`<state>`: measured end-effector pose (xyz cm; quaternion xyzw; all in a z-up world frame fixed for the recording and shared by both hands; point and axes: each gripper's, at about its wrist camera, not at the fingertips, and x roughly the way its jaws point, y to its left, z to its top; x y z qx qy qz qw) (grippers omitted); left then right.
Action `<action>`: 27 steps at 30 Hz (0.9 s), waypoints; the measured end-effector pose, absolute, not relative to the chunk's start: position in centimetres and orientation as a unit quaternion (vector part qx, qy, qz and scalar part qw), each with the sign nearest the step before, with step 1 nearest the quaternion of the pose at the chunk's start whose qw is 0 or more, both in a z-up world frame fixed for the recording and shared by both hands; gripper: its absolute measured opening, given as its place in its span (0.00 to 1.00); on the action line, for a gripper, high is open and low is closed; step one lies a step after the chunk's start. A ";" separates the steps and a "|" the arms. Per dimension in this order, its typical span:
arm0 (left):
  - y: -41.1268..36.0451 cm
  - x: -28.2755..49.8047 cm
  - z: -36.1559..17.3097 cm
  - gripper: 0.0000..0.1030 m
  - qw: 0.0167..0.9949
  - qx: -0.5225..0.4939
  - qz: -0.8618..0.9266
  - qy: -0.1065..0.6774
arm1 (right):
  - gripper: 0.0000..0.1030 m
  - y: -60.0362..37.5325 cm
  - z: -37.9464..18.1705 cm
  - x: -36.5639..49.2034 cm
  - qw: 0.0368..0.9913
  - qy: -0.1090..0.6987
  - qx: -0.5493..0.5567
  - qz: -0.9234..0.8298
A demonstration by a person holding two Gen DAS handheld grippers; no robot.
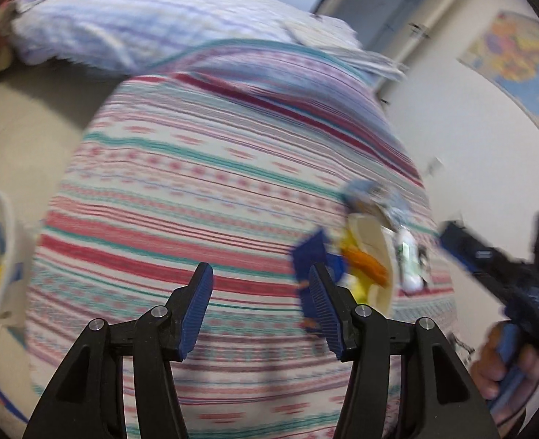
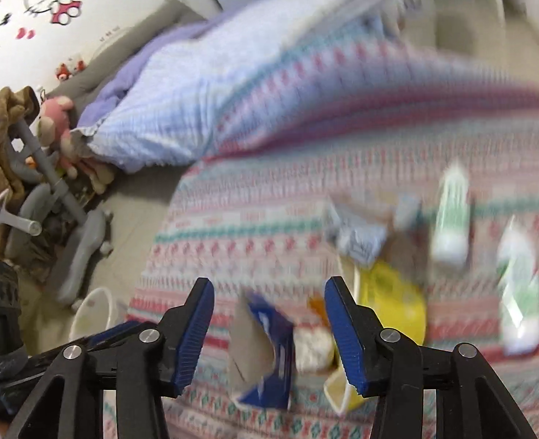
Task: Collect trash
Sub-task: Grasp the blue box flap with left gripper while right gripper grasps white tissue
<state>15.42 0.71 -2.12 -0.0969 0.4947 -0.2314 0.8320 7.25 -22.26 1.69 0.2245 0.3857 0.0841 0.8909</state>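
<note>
Both my grippers, left (image 1: 262, 294) and right (image 2: 269, 309), gape wide and empty above the wrappers (image 2: 265, 351) at lower centre

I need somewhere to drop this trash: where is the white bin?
The white bin stands on the floor beside the bed's striped bedspread, low left in the right wrist view; it is at the left edge of the left wrist view.
</note>
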 end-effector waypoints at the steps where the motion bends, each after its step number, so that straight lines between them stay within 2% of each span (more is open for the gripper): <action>1: -0.2 15.1 -2.1 0.59 0.832 -0.091 -0.239 0.491 | 0.54 -22.3 1.1 7.4 0.884 0.395 0.232 0.092; 11: -7.5 13.7 -5.5 0.60 0.837 0.024 -0.218 0.500 | 0.42 -21.3 0.6 8.4 0.891 0.407 0.176 0.099; 12: -7.4 13.9 -6.3 0.43 0.833 0.031 -0.208 0.511 | 0.42 -21.5 0.3 8.2 0.893 0.408 0.164 0.097; 13: -7.2 14.2 -7.0 0.12 0.827 0.031 -0.201 0.523 | 0.42 -21.3 0.2 8.3 0.894 0.411 0.151 0.094; 18: -4.8 14.7 -6.6 0.05 0.821 -0.007 -0.202 0.534 | 0.40 -20.4 -1.0 8.5 0.892 0.430 0.098 0.096; 27: 0.7 15.2 -4.9 0.05 0.827 -0.070 -0.172 0.530 | 0.41 -15.0 -4.8 9.3 0.870 0.480 -0.060 0.095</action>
